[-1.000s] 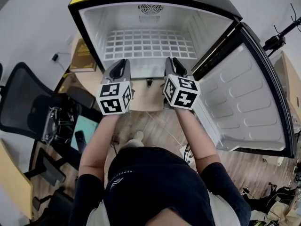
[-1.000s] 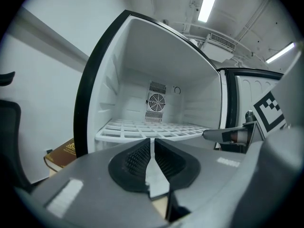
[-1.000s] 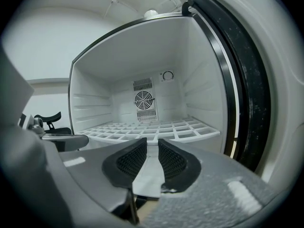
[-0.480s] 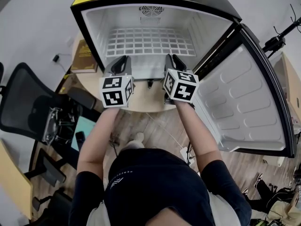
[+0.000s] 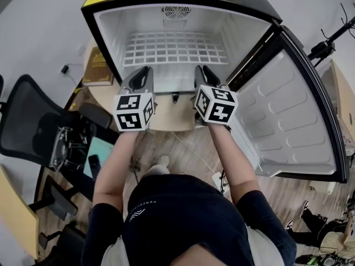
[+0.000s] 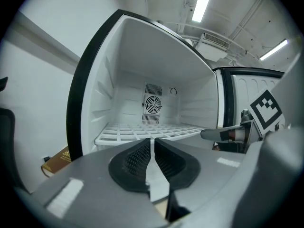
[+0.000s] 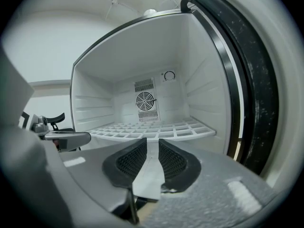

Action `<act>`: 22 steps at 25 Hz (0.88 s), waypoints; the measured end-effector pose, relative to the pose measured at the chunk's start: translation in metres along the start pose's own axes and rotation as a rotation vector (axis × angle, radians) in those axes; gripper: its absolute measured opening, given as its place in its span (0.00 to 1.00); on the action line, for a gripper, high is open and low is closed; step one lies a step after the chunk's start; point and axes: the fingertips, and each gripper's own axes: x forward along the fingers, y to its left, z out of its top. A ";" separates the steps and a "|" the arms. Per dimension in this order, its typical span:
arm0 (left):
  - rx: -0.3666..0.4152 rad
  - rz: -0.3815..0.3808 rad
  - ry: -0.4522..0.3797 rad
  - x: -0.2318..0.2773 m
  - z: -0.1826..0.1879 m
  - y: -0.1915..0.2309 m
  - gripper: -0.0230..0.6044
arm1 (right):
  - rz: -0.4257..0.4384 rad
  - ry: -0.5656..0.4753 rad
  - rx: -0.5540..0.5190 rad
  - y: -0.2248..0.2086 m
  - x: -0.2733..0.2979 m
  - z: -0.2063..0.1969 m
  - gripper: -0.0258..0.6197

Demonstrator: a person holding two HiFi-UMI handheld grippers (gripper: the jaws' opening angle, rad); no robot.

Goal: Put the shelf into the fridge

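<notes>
The white wire shelf (image 5: 175, 49) lies level inside the open black fridge (image 5: 102, 35), seen also in the left gripper view (image 6: 142, 132) and the right gripper view (image 7: 156, 129). My left gripper (image 5: 142, 74) reaches the shelf's white front edge at its left side, and a white strip of that edge sits between its pads (image 6: 152, 151). My right gripper (image 5: 201, 72) holds the same edge further right, a white strip likewise pinched between its pads (image 7: 151, 151). Both grippers point almost level into the fridge.
The fridge door (image 5: 291, 115) stands swung open on the right, close to my right arm. A black office chair (image 5: 28, 126) stands at the left. A brown box (image 5: 97, 65) lies on a low wooden surface (image 5: 105, 96) beside the fridge. A fan grille (image 6: 152, 103) is on the back wall.
</notes>
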 end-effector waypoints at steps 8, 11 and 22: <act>-0.023 -0.010 -0.043 -0.029 0.005 -0.005 0.04 | 0.030 -0.057 -0.001 0.006 -0.038 0.004 0.09; -0.024 -0.023 -0.050 -0.037 0.007 -0.009 0.05 | 0.032 -0.079 0.024 0.006 -0.050 0.005 0.04; -0.026 -0.057 -0.054 -0.067 0.008 -0.026 0.06 | 0.046 -0.101 0.056 0.008 -0.082 -0.001 0.04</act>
